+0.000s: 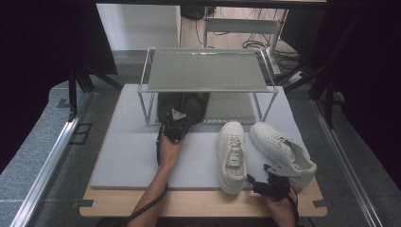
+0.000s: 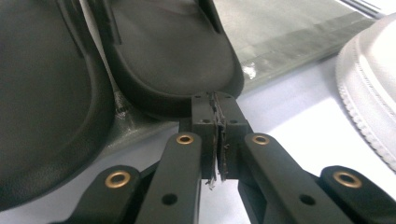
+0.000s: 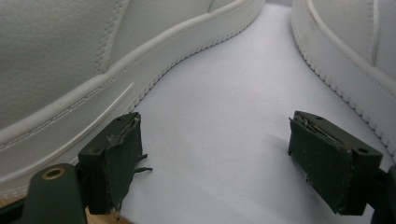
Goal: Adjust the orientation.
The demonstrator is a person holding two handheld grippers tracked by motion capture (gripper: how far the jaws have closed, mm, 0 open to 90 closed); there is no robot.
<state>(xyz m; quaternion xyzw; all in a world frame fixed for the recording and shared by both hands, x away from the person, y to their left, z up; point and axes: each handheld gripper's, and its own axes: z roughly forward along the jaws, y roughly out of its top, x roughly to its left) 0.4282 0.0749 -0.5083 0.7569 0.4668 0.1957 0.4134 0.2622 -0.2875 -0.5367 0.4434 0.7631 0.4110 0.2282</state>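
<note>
- At the rack's (image 1: 208,71) lower shelf, far left of the mat (image 1: 127,156), our left gripper (image 1: 174,128) meets the black sandals (image 1: 182,108), jaws closed flat, gripping nothing.
- Near right, our right gripper (image 1: 264,176) waits with jaws spread, empty, between the two white sneakers (image 1: 231,153).
- We judge the risk: pushing with closed jaws could skew the sandals, and a careless lift could drag a sneaker.

Two white sneakers (image 1: 232,156) (image 1: 283,152) – two black sandals (image 2: 173,51) (image 2: 42,102) – one metal rack (image 1: 206,71), one grey mat (image 1: 132,151).
</note>
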